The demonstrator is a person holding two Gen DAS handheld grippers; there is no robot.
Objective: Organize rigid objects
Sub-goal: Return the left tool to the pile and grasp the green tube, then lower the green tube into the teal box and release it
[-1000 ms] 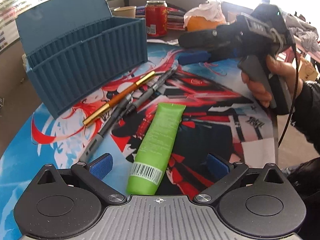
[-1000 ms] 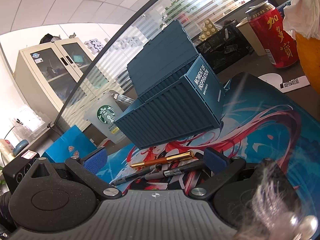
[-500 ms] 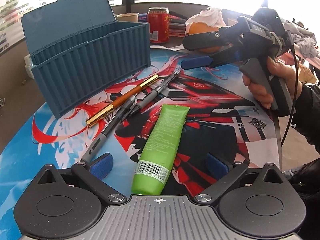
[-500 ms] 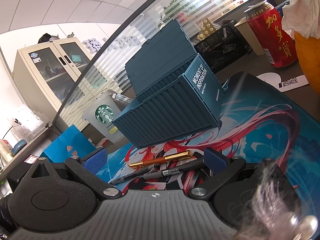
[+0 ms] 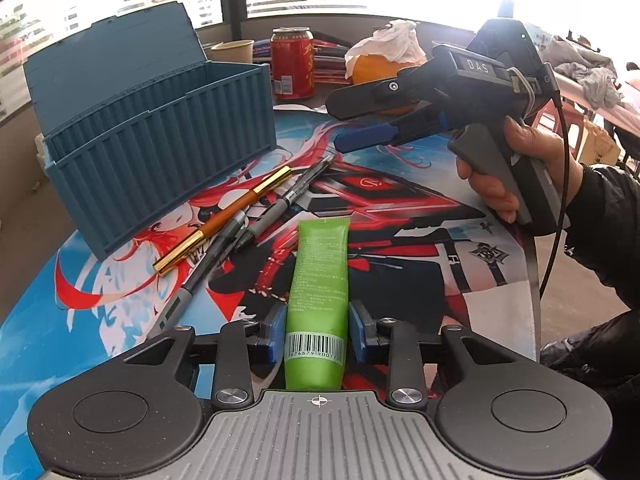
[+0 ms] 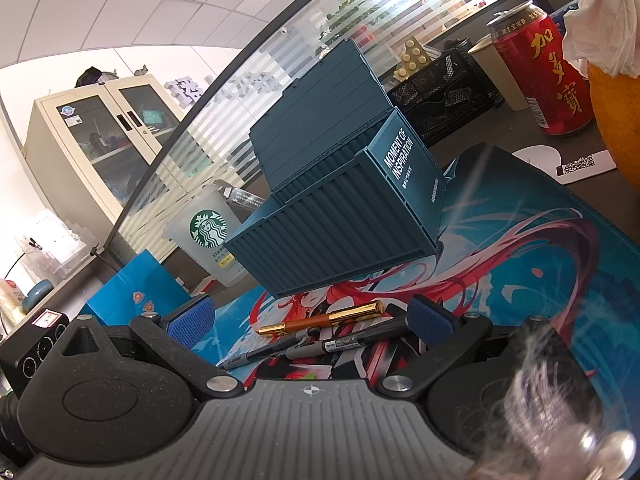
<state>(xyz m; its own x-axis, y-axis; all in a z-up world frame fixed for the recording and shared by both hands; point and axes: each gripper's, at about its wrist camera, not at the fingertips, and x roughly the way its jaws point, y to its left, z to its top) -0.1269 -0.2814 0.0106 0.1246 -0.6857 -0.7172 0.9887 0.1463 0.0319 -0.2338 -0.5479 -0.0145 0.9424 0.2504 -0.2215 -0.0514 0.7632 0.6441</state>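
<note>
A green tube (image 5: 320, 280) lies on the printed desk mat (image 5: 420, 248), and my left gripper (image 5: 318, 332) is shut on its barcode end. A gold and orange pen (image 5: 224, 224) and two dark pens (image 5: 260, 224) lie left of the tube, in front of an open blue container box (image 5: 160, 160). My right gripper (image 5: 360, 120) is held in the air above the mat at the right, open and empty. In the right wrist view my right gripper (image 6: 312, 320) is open over the pens (image 6: 320, 340), and the box (image 6: 340, 220) stands behind them.
A red can (image 5: 292, 64), a paper cup (image 5: 236, 50) and an orange thing under tissue (image 5: 384, 64) stand behind the mat. A Starbucks cup (image 6: 212, 240), a blue bag (image 6: 136, 288) and a mesh organizer (image 6: 444, 96) are beside the box.
My left gripper has closed its fingers on the green tube, which lay between open fingers before. My right gripper has drifted a little to the right and higher.
</note>
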